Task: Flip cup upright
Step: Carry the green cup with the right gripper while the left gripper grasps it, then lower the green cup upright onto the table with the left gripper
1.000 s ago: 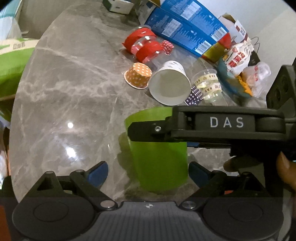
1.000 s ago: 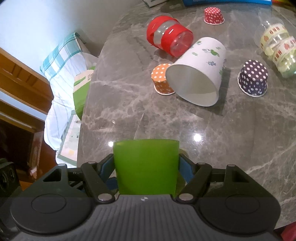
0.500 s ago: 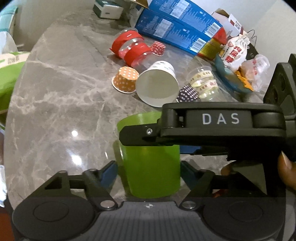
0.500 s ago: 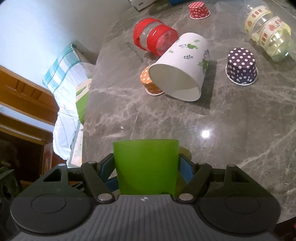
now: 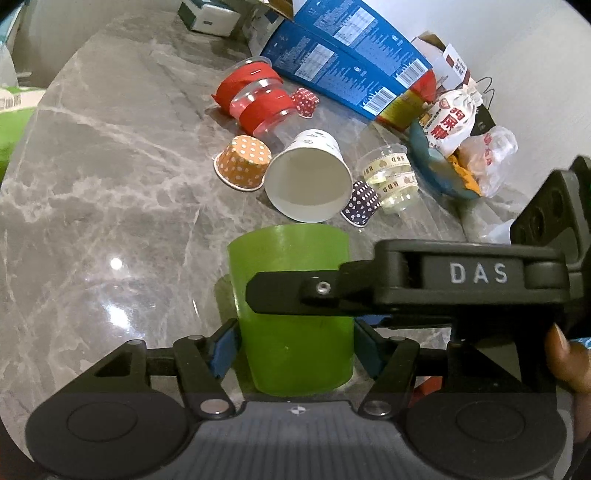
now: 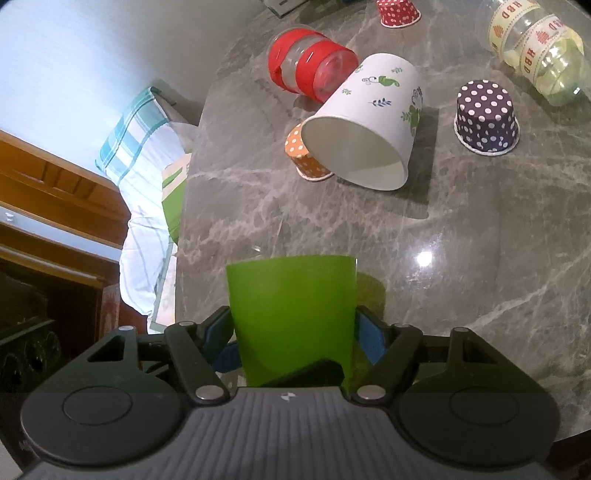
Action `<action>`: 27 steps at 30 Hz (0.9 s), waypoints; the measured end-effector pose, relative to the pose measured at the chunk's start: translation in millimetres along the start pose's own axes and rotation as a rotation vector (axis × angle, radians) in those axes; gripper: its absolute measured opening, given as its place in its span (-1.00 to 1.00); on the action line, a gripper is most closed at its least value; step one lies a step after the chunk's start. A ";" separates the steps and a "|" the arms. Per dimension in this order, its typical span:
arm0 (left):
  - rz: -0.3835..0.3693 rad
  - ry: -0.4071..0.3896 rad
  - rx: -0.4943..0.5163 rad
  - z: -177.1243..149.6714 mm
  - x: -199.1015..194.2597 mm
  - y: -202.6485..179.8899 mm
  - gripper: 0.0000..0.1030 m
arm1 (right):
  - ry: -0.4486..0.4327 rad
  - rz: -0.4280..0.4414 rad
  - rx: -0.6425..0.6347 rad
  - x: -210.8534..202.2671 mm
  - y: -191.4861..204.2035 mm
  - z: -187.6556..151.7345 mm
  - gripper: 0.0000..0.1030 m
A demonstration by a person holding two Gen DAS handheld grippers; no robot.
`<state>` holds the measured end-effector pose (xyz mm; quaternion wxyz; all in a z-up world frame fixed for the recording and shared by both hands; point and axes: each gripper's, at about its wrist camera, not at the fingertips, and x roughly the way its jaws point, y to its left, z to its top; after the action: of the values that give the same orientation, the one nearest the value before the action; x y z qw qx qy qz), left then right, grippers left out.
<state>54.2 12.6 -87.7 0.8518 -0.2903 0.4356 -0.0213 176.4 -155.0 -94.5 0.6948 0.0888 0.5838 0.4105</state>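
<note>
A green plastic cup [image 5: 291,343] is held just above the grey marble table [image 5: 110,184], wide end up in the left wrist view. My left gripper [image 5: 293,349] has its blue pads on both sides of the cup. My right gripper [image 6: 293,338] is also shut on the same cup [image 6: 291,314]; its black finger [image 5: 314,291] crosses the cup's front in the left wrist view.
A white paper cup [image 6: 364,136] lies on its side beyond, with orange [image 6: 306,158], purple [image 6: 485,114] and red [image 6: 399,11] dotted cups upside down, a red-banded clear cup [image 6: 310,66] and a clear cup [image 6: 532,51] lying. Blue boxes [image 5: 343,59] and snack bags [image 5: 450,122] stand behind.
My left gripper has moved in around the green cup and its pads have closed onto its sides. The right gripper keeps its hold; the cup has shifted slightly nearer the other cups.
</note>
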 end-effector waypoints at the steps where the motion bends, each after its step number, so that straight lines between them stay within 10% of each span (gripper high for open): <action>1: -0.004 0.001 0.003 0.3 -0.2 0.8 0.32 | -0.003 0.002 -0.001 -0.7 -0.2 -0.3 0.41; 8: -0.008 -0.004 0.031 -1.3 -2.0 1.4 0.32 | -0.074 0.018 -0.012 -16.7 0.4 -0.9 0.89; 16: -0.019 -0.108 0.142 -15.9 -11.7 -2.7 0.32 | -0.269 0.047 0.013 -64.1 -16.7 -18.2 0.96; 27: 0.150 -0.616 0.469 -80.2 -33.0 -37.4 0.32 | -0.562 -0.011 -0.001 -96.8 -33.8 -86.1 0.97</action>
<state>-18.7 -47.1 -80.7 0.9850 -0.0478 0.1627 0.0303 117.9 -272.8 -69.4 0.8317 0.1958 0.3686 0.3662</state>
